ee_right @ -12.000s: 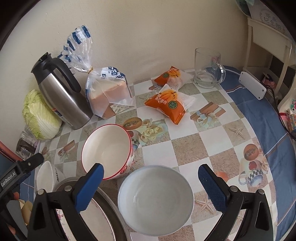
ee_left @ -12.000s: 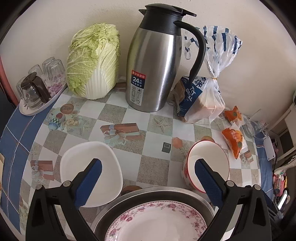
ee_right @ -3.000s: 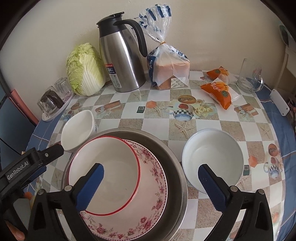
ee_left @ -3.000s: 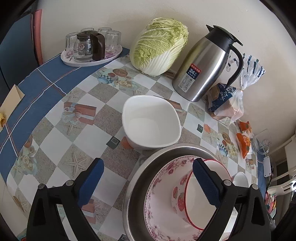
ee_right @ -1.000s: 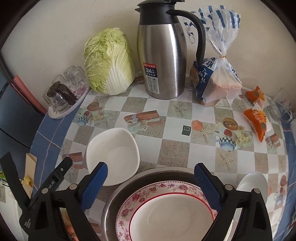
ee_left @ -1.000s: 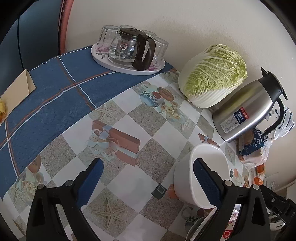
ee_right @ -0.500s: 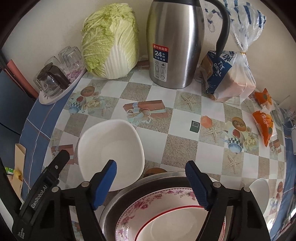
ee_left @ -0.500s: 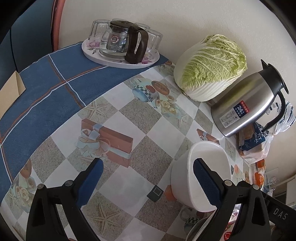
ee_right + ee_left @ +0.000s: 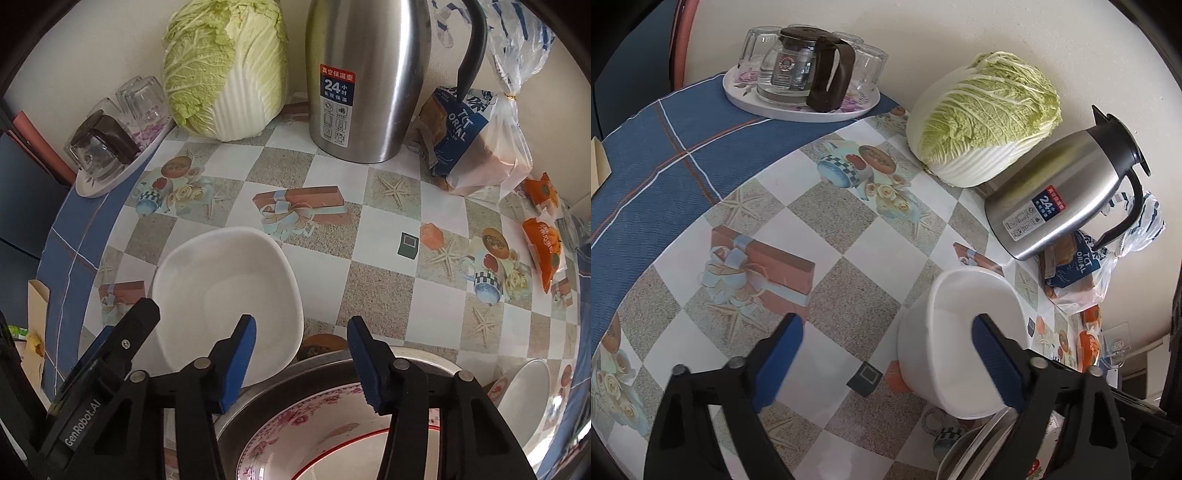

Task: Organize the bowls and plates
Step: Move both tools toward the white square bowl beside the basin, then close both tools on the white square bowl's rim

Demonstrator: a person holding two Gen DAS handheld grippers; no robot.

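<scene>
From the left wrist, the left gripper (image 9: 886, 354) has just been narrowing, yet its two blue pads stand apart; the right pad hangs over the white squarish bowl (image 9: 960, 343), the left over the bare tablecloth (image 9: 827, 258), neither touching the bowl. That bowl is plain white, rounded-square and empty, standing on the cloth just beside the steel basin (image 9: 975, 443). At the back, one round tray (image 9: 798, 107) carries a glass teapot (image 9: 798, 72) and several upturned glasses. One cabbage (image 9: 982, 118) and one steel thermos (image 9: 1060, 188) stand by the wall.

From the right wrist, the right gripper (image 9: 299, 350) has just been closing; its pads remain apart, straddling the white bowl's near rim and the basin's edge, clamping nothing. The basin (image 9: 325, 363) holds one pink-flowered plate (image 9: 295, 421) with a red-rimmed bowl (image 9: 351, 458) in it. A second white bowl (image 9: 524, 395) sits at the right. One bread bag (image 9: 476, 140) and two orange snack packets (image 9: 543, 240) lie beyond.
</scene>
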